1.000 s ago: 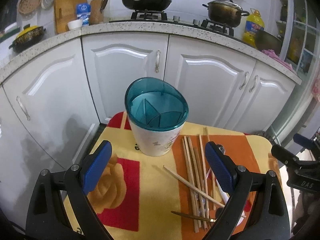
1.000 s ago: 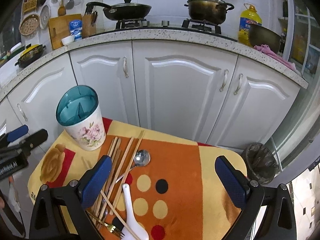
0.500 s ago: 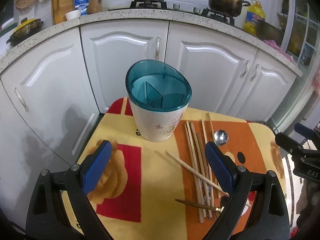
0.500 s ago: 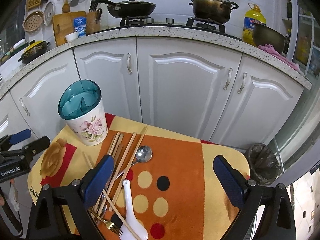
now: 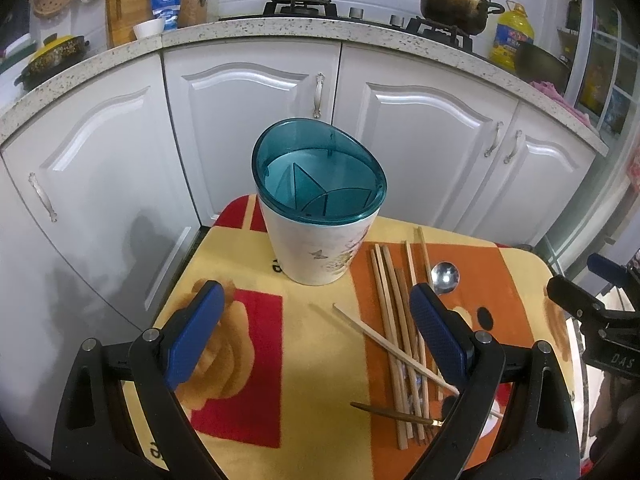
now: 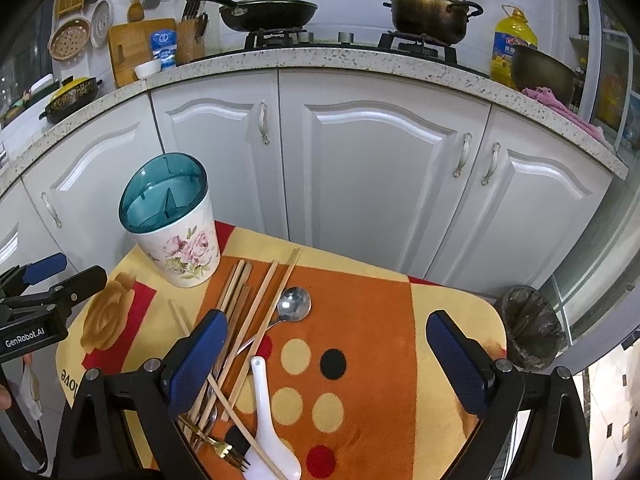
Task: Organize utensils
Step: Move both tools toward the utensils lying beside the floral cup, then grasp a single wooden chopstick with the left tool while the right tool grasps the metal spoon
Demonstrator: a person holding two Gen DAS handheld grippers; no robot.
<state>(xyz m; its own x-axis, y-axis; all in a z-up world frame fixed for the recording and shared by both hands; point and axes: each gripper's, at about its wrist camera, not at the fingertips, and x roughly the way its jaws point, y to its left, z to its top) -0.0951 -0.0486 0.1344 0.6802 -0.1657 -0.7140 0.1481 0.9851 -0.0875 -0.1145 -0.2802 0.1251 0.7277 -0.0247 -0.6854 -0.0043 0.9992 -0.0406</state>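
Observation:
A floral utensil holder (image 5: 318,216) with a teal divided top stands at the far left of the small table; it also shows in the right wrist view (image 6: 174,226). Several wooden chopsticks (image 5: 394,320) lie to its right, also seen in the right wrist view (image 6: 250,304), with a metal spoon (image 6: 294,306), a white ceramic spoon (image 6: 268,428) and a gold fork (image 6: 218,446). My left gripper (image 5: 316,332) is open and empty, above the cloth in front of the holder. My right gripper (image 6: 326,360) is open and empty over the table's middle.
The table wears a yellow, orange and red cloth (image 6: 360,320). White kitchen cabinets (image 6: 380,168) stand right behind it. A lined waste bin (image 6: 528,328) sits on the floor at the right. Pans stand on the stove above.
Both grippers have pulled back and up a little, so the holder and utensils sit lower and farther in view. Nothing on the table has moved.

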